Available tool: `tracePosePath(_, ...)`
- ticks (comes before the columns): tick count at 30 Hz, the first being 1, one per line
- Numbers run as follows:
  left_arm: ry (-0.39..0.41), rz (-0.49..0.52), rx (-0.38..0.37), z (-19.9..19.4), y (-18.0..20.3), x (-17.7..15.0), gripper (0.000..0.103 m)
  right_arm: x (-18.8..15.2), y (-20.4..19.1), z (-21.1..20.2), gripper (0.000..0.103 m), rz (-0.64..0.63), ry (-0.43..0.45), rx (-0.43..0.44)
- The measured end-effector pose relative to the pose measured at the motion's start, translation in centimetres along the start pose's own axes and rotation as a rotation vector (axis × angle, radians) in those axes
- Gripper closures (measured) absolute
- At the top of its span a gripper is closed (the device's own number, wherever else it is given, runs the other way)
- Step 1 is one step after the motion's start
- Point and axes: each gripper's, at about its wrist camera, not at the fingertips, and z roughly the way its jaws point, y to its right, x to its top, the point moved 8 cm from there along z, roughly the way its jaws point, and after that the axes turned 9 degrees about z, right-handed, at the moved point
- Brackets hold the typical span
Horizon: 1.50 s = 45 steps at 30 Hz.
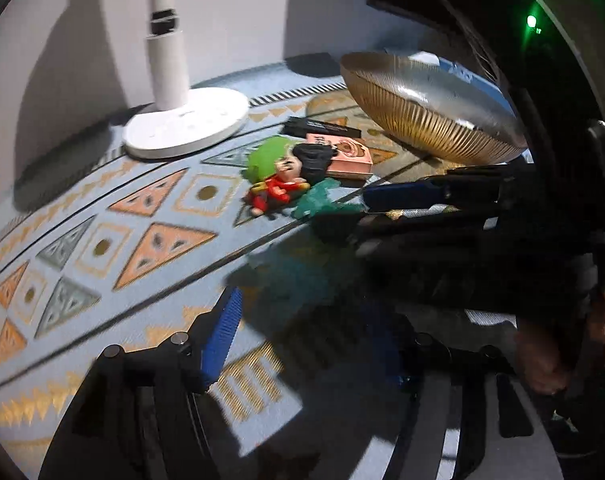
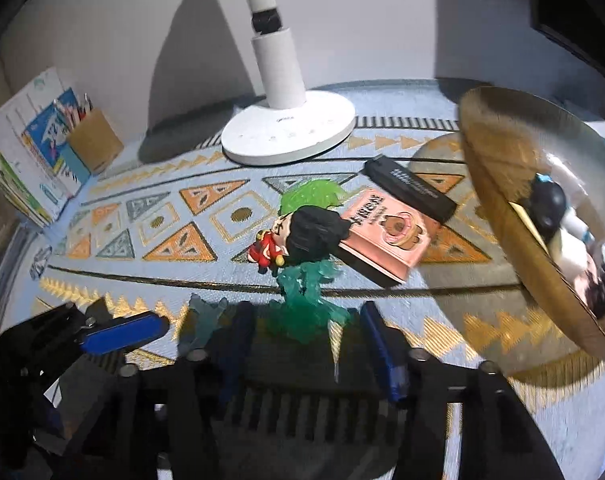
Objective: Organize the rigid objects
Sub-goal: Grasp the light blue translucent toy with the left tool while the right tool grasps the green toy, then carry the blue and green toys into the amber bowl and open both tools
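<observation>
A toy figure (image 2: 298, 232) in red with black and green hair lies on the patterned mat; it also shows in the left wrist view (image 1: 282, 182). A translucent teal piece (image 2: 306, 300) extends from it toward my right gripper (image 2: 302, 344), which is open with its blue fingers either side of the teal piece. A pink box (image 2: 386, 232) and a black box (image 2: 410, 190) lie beside the figure. A gold-rimmed glass bowl (image 2: 498, 208) at the right holds a black-and-white figure (image 2: 558, 216). My left gripper (image 1: 302, 344) is open and empty over the mat; the right gripper's arm crosses its view.
A white lamp base (image 2: 290, 132) stands at the back by the wall. Books (image 2: 26, 168) and a brown pen holder (image 2: 94, 140) stand at the far left. The patterned mat (image 2: 142, 220) covers the table.
</observation>
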Motion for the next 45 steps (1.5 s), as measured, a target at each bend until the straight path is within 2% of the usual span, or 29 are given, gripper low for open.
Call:
tracePosePath(2, -0.012, 0.013, 0.014, 1.0, 0.1, 0.6, 0.045, -0.2, -0.1, 0.2, 0.058, -0.036, 0.014, -0.037)
tracePosePath(4, -0.011, 0.005, 0.014, 1.4, -0.2, 0.7, 0.066, -0.4, -0.1, -0.1, 0.059, -0.061, 0.028, -0.047)
tracePosePath(5, -0.007, 0.003, 0.011, 1.4, -0.2, 0.7, 0.066, -0.5, 0.0, -0.3, 0.061, -0.061, 0.031, -0.041)
tracePosePath(6, -0.001, -0.003, -0.001, 1.1, -0.2, 0.5, 0.066, -0.5, 0.2, -0.5, 0.069, -0.061, 0.033, -0.041)
tracePosePath(8, 0.007, -0.014, -0.014, 0.4, -0.3, 0.0, 0.066, -1.0, 0.6, -1.3, 0.07, -0.047, 0.034, -0.016)
tracePosePath(10, 0.018, -0.03, 0.008, -0.8, -0.6, -0.7, 0.066, -1.9, 1.2, -2.6, 0.071, -0.034, 0.036, 0.012)
tracePosePath(11, 0.025, -0.043, 0.005, -1.3, -0.7, -1.0, 0.066, -2.5, 1.5, -3.1, 0.079, -0.031, 0.034, 0.024)
tracePosePath(16, 0.069, -0.123, -0.019, -2.9, -1.6, -2.2, 0.066, -6.2, 4.0, -5.4, 0.08, -0.021, 0.031, 0.043)
tracePosePath(18, 0.078, -0.147, -0.028, -2.9, -1.7, -2.5, 0.066, -7.2, 4.4, -5.8, 0.08, -0.014, 0.013, 0.083)
tracePosePath(19, 0.081, -0.154, -0.031, -2.8, -1.7, -2.6, 0.066, -7.6, 4.8, -5.9, 0.079, -0.004, 0.007, 0.075)
tracePosePath(20, 0.078, -0.153, -0.021, -2.7, -1.7, -2.7, 0.066, -7.8, 5.2, -5.9, 0.074, 0.005, 0.006, 0.061)
tracePosePath(23, 0.099, -0.139, -0.001, -3.0, -1.7, -2.6, 0.065, -8.3, 5.9, -6.5, 0.042, 0.03, 0.019, 0.053)
tracePosePath(27, 0.098, -0.129, 0.01, -3.0, -1.6, -2.7, 0.065, -8.6, 4.8, -6.1, 0.041, 0.023, 0.018, 0.063)
tracePosePath(30, 0.097, -0.125, 0.012, -2.9, -1.5, -2.8, 0.065, -8.2, 3.7, -5.5, 0.041, -0.005, 0.032, 0.026)
tracePosePath(33, 0.1, -0.12, 0.016, -3.0, -1.6, -2.8, 0.065, -7.5, 3.6, -5.1, 0.041, 0.029, 0.045, 0.01)
tracePosePath(34, 0.1, -0.118, 0.017, -3.0, -1.6, -2.8, 0.065, -7.4, 3.6, -5.0, 0.044, 0.036, 0.047, 0.009)
tracePosePath(35, 0.1, -0.115, 0.018, -3.0, -1.5, -2.8, 0.065, -7.3, 3.6, -5.1, 0.06, 0.039, 0.051, 0.01)
tracePosePath(36, 0.101, -0.112, 0.019, -3.0, -1.5, -2.8, 0.065, -7.4, 3.6, -5.2, 0.068, 0.036, 0.051, 0.014)
tracePosePath(39, 0.104, -0.106, 0.021, -3.0, -1.3, -2.7, 0.065, -7.6, 3.7, -5.9, 0.069, 0.019, 0.084, -0.022)
tracePosePath(41, 0.109, -0.103, 0.017, -3.2, -1.3, -2.6, 0.065, -7.5, 3.6, -6.9, 0.069, 0.028, 0.099, 0.005)
tracePosePath(45, 0.123, -0.081, 0.024, -4.4, -1.0, -1.3, 0.065, -5.5, 3.8, -11.1, 0.069, 0.018, 0.192, 0.003)
